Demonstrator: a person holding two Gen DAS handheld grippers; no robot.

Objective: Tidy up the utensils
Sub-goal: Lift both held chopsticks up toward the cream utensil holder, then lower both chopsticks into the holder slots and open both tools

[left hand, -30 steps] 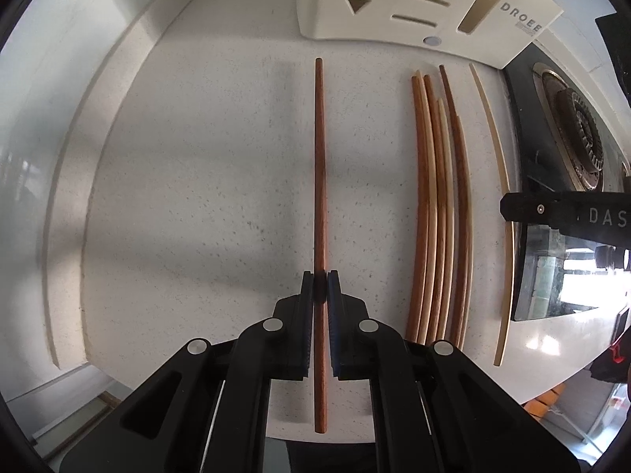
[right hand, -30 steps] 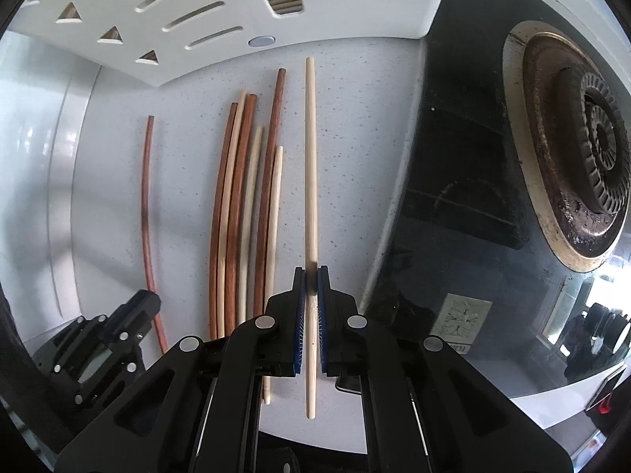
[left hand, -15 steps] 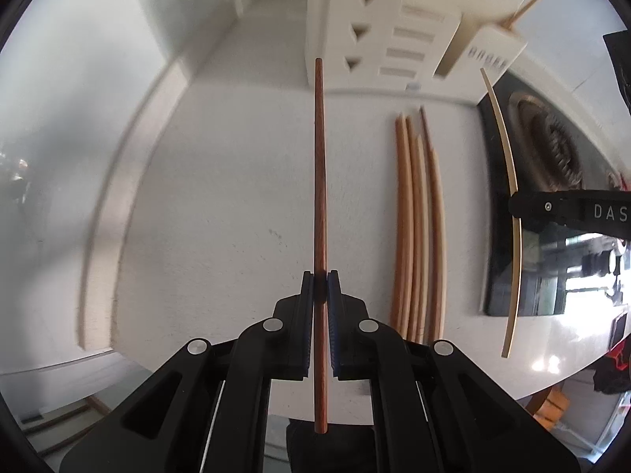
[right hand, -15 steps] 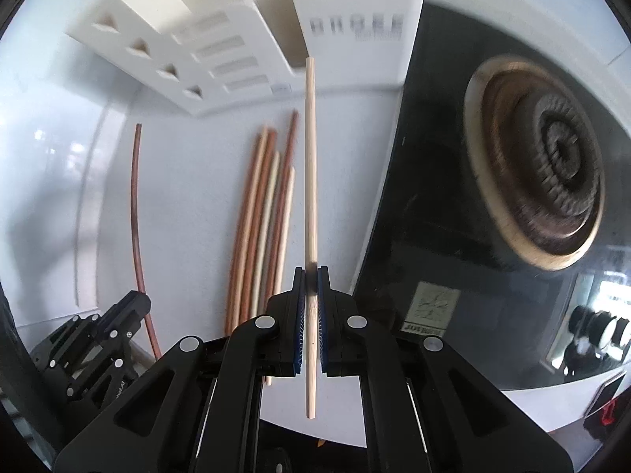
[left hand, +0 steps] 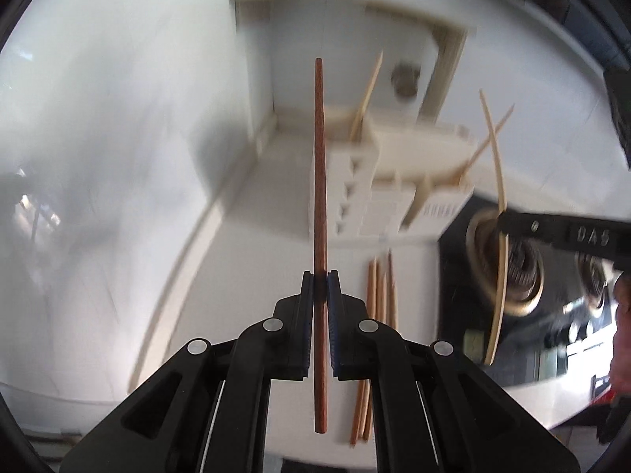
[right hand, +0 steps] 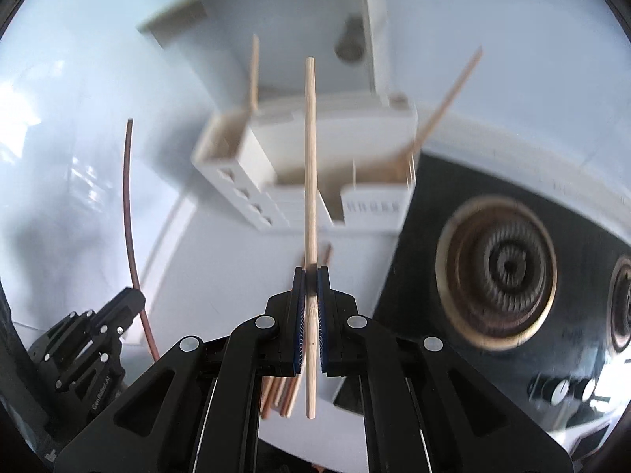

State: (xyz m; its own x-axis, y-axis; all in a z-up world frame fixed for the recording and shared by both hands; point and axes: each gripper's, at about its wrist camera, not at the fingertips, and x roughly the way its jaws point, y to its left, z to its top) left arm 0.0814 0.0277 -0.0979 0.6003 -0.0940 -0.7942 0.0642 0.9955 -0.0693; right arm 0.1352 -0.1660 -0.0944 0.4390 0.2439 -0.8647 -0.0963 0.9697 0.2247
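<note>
My left gripper (left hand: 320, 276) is shut on a dark brown chopstick (left hand: 319, 181) and holds it up in the air, pointing toward the white utensil holder (left hand: 378, 197). My right gripper (right hand: 311, 272) is shut on a pale wooden chopstick (right hand: 310, 157), also lifted and pointing at the holder (right hand: 276, 181). The holder has chopsticks (right hand: 254, 75) standing in its compartments. Several more chopsticks (left hand: 380, 291) lie side by side on the white counter below. The right gripper with its pale chopstick (left hand: 500, 197) shows at the right of the left wrist view.
A black gas stove with round burners (right hand: 501, 272) lies to the right of the holder. A white wall (left hand: 118, 118) rises behind and to the left. The left gripper (right hand: 90, 335) shows low on the left in the right wrist view.
Both grippers have lifted their chopsticks off the counter and tilted upward. The holder's open top has come into view and the counter has dropped lower in both views.
</note>
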